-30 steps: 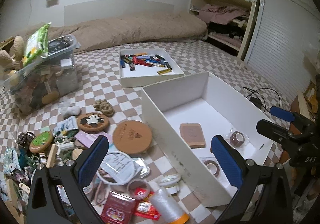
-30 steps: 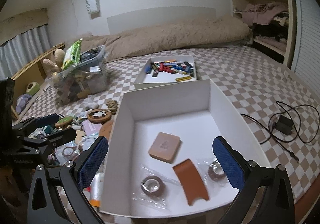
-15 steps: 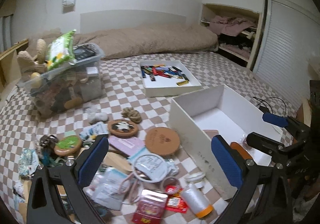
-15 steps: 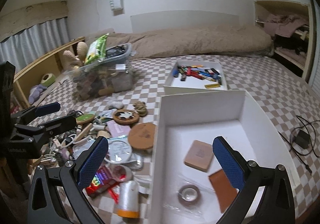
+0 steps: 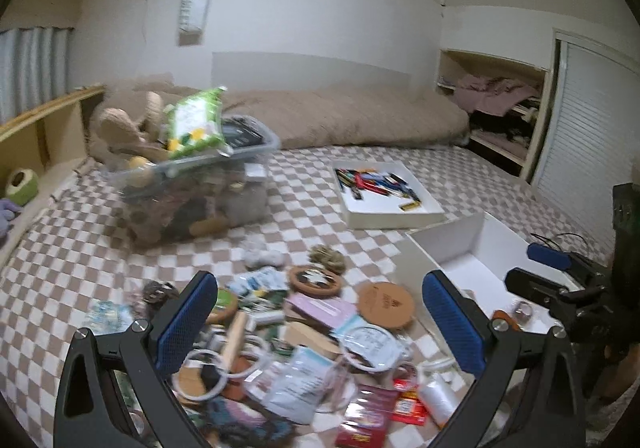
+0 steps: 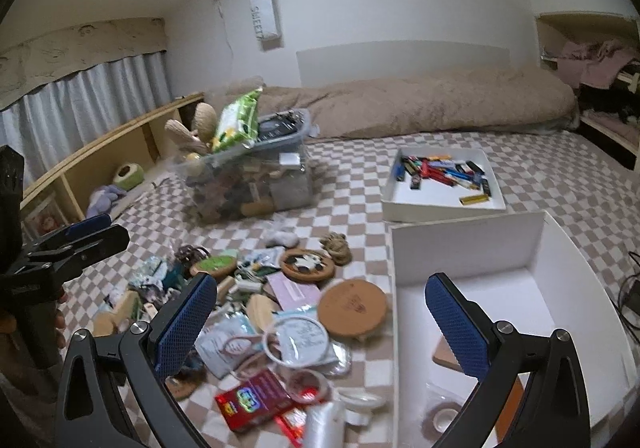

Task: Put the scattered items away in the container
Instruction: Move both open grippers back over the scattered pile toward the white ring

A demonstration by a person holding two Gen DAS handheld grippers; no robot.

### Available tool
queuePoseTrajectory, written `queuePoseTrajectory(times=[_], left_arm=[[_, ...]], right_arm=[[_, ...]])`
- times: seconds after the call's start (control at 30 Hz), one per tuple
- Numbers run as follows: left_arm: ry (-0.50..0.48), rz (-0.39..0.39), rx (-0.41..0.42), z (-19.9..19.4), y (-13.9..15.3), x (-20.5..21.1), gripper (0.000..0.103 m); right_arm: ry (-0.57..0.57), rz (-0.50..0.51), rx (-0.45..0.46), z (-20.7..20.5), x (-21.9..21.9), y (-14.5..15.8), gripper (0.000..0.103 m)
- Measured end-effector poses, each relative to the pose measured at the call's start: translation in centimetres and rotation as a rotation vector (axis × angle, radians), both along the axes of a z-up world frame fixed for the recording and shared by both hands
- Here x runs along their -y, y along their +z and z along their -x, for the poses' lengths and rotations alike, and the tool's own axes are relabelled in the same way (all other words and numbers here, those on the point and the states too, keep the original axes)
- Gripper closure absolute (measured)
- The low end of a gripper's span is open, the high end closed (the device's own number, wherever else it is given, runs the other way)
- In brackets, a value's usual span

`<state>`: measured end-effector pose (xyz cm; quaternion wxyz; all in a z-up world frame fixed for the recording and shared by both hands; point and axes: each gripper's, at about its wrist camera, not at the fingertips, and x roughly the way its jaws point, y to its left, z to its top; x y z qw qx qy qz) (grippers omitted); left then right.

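A pile of scattered small items lies on the checkered bedcover: a round cork coaster (image 5: 385, 304) (image 6: 353, 307), a panda coaster (image 5: 316, 280) (image 6: 307, 265), a red packet (image 6: 254, 400), clear bags, rings and a white roll (image 5: 436, 396). To the right of the pile stands the open white box (image 5: 448, 244) (image 6: 468, 244), which holds a tan square pad (image 6: 448, 356) and a bagged tape roll (image 6: 442, 414). My left gripper (image 5: 320, 316) hovers open above the pile, empty. My right gripper (image 6: 320, 320) is open and empty over the box's left wall.
A clear bin (image 5: 200, 192) stuffed with toys stands behind the pile. A shallow white tray (image 5: 428, 214) with several colourful sticks lies behind the box. A charger cable (image 6: 632, 296) runs right of the box. A wooden shelf (image 6: 104, 152) lines the left side.
Both views have swung left, away from the box's inside and toward the pile. Both grippers have stayed open and empty.
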<state>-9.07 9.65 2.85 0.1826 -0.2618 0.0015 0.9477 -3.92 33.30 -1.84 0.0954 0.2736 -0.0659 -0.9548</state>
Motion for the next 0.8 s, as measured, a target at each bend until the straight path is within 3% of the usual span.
queuePoseTrajectory(times=[0.4, 0.6, 0.8], left_arm=[[0.006, 0.024, -0.058, 0.3, -1.3, 3.5, 0.000], [0.047, 0.024, -0.132, 0.2, -1.8, 5.5, 0.000], [0.083, 0.022, -0.126, 1.1, -3.1, 7.1, 0.000]], right_arm=[[0.037, 0.075, -0.032, 2.0, 3.1, 0.2, 0.000], [0.028, 0.074, -0.032, 3.3, 4.6, -0.8, 0.000], [-0.021, 0.097, -0.047, 5.0, 5.3, -2.2, 0.000]])
